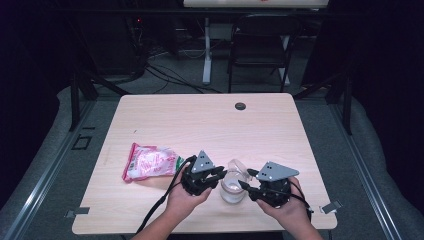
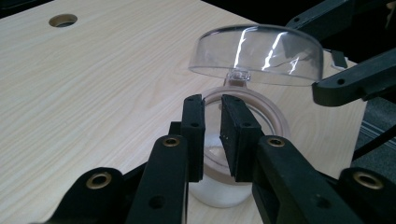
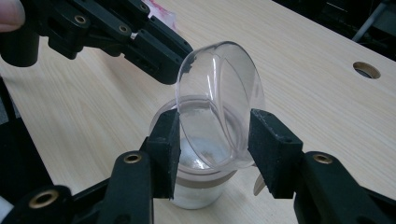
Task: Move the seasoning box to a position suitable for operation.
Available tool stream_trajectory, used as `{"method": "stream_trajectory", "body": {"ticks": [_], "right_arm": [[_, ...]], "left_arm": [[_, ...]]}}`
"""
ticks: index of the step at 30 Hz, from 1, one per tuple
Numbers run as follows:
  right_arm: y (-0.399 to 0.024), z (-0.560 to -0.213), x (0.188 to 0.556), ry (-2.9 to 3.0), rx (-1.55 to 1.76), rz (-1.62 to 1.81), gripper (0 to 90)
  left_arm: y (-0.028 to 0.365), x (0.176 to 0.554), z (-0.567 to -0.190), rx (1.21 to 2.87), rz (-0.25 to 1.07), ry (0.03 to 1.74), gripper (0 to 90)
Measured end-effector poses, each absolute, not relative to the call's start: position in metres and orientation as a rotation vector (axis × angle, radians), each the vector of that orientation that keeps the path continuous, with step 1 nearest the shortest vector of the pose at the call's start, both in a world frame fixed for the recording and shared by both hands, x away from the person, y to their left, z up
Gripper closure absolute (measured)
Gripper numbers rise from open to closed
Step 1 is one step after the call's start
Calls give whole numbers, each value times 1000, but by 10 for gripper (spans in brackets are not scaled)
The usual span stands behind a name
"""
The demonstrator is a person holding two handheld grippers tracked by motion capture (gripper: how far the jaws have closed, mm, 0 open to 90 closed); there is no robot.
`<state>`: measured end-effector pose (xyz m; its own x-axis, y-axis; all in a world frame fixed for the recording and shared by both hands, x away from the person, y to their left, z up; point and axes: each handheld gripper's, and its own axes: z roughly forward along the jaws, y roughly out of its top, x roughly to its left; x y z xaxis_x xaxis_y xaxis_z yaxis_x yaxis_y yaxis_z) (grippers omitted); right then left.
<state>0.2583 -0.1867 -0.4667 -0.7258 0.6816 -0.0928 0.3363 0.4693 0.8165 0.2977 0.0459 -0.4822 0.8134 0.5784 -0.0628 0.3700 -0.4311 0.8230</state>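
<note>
1. Pale wood-grain laminate makes up the rectangular table (image 1: 200, 120), the largest thing here, with a small round cable hole (image 1: 240, 106) near its far edge; past it lie a grey floor, a dark folding chair (image 1: 260, 42) and loose cables in a dim room.
2. A pink-and-white crinkled plastic packet (image 1: 150, 162) lies flat on the table, just left of the left gripper, apart from the work.
3. The small clear plastic jar with a tan rim (image 1: 234, 190) stands upright near the table's front edge, between the two hands.
4. Its clear domed hinged lid (image 3: 219, 102) is tipped up and back, the mouth uncovered, so opening the jar looks like the step in hand.
5. The left gripper (image 2: 212, 135) has its jaws nearly pressed together, set on the jar's near rim; they seem to steady it, though I cannot tell whether the pads still press.
6. The right gripper (image 3: 215, 144) is spread wide, its jaws flanking the raised lid on both sides.
7. Next move, I judge: swing the lid fully back without tipping the light jar.
</note>
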Motion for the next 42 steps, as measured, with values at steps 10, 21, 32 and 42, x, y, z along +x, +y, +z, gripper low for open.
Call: {"method": "stream_trajectory", "body": {"ticks": [10, 21, 32, 42], "right_arm": [[-191, -464, 259, 2301, 866, 1176, 566], [-196, -460, 260, 2276, 882, 1192, 607], [-207, -456, 264, 2243, 914, 1206, 650], [-216, -456, 269, 2216, 949, 1216, 651]], "left_arm": [[47, 301, -492, 2084, 297, 724, 755], [44, 301, -500, 2093, 277, 732, 727], [41, 302, -505, 2114, 272, 730, 725], [40, 301, -506, 2112, 273, 727, 733]]}}
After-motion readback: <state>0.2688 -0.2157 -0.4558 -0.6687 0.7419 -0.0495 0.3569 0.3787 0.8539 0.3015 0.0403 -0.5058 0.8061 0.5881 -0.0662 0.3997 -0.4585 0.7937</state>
